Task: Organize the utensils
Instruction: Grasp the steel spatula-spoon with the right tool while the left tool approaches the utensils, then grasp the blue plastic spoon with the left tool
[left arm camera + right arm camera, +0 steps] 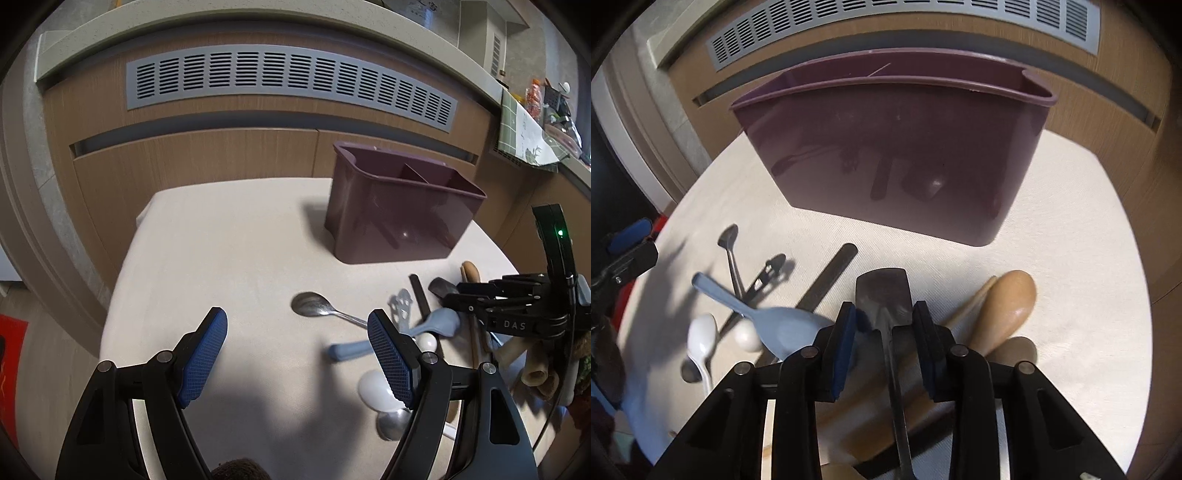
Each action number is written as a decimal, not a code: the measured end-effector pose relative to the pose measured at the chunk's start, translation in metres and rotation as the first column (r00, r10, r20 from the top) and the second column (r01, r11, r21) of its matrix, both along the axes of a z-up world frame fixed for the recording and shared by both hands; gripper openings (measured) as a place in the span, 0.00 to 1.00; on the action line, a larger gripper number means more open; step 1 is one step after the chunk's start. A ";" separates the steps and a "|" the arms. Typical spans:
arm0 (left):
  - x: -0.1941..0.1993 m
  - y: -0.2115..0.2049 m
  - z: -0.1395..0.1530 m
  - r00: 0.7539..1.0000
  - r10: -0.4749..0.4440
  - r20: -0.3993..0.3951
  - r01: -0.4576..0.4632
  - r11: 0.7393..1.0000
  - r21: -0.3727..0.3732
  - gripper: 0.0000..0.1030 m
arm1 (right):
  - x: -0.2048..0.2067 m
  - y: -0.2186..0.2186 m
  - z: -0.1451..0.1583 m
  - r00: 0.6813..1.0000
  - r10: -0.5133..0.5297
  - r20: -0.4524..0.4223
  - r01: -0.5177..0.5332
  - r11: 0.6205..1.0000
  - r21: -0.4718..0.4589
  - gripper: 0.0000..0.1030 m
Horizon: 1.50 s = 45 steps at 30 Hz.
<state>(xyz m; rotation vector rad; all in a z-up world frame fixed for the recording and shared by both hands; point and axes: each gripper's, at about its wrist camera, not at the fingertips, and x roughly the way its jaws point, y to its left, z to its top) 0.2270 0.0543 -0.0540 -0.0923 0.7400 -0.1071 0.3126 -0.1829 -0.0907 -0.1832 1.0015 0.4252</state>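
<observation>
Your right gripper (pixel 884 325) straddles the dark spatula (pixel 882 295) without yet pinching it, your left gripper (pixel 297 350) gapes empty; next, clamp, lift toward the purple caddy (pixel 894 155) at the table's (pixel 221 240) far edge.

Left gripper (pixel 297 356) hovering tilted downward, fingers (pixel 207 354) standing wide apart with nothing between, right gripper (pixel 884 339) pointing steeply down, fingers (pixel 846 343) sitting half-closed either side of a dark spatula (pixel 882 295)
</observation>
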 end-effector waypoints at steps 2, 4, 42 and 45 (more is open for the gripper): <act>-0.004 -0.005 -0.001 1.000 0.016 -0.009 -0.016 1.000 0.001 0.76 | 0.000 0.001 0.000 1.000 -0.003 0.014 0.003 1.000 -0.010 0.27; -0.008 -0.008 -0.003 0.998 0.050 -0.031 -0.050 0.999 0.003 0.76 | 0.000 0.004 0.000 0.999 -0.014 0.041 0.015 0.999 -0.031 0.27; 0.055 -0.103 -0.022 0.909 -0.384 -0.164 0.389 0.921 -0.002 0.72 | -0.067 -0.064 0.018 0.974 -0.172 0.148 0.166 0.985 0.055 0.27; 0.060 -0.096 -0.032 0.904 -0.372 -0.211 0.370 0.928 -0.047 0.70 | -0.070 -0.068 0.020 0.971 -0.178 0.159 0.173 0.984 0.048 0.27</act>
